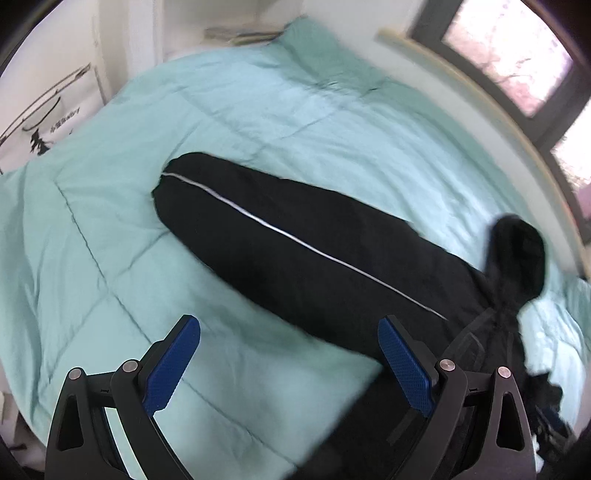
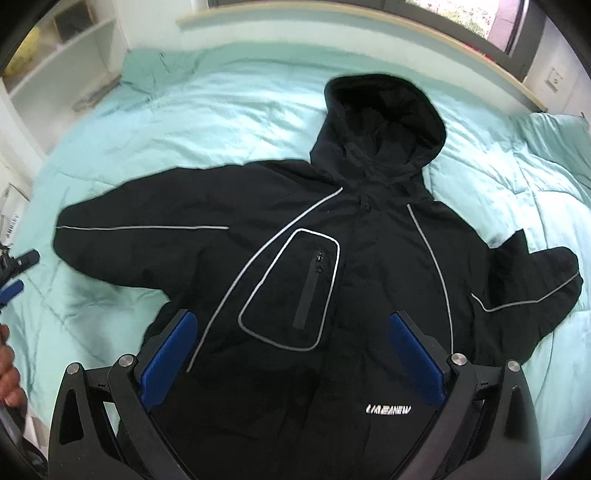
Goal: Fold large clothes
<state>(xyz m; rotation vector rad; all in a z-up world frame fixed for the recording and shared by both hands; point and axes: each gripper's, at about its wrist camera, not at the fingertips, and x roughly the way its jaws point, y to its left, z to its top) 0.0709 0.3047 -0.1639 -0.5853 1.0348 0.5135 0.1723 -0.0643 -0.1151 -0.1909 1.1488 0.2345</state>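
A black hooded jacket [image 2: 332,280] with grey piping lies face up and spread out on a mint green quilt [image 2: 207,122]. Its hood [image 2: 384,122] points away from me and both sleeves stretch out sideways. My right gripper [image 2: 291,325] is open and empty, hovering above the jacket's lower front. In the left wrist view the left sleeve [image 1: 288,236] runs across the quilt [image 1: 110,229] and the hood [image 1: 517,258] shows at the right. My left gripper [image 1: 288,328] is open and empty above the sleeve's near edge. It also shows at the far left of the right wrist view [image 2: 14,273].
A window [image 1: 517,55] and pale sill [image 2: 332,26] run along the far side of the bed. White shelves [image 2: 66,62] stand at the left. A printed white panel [image 1: 40,122] is beside the bed. A person's hand [image 2: 7,376] shows at the left edge.
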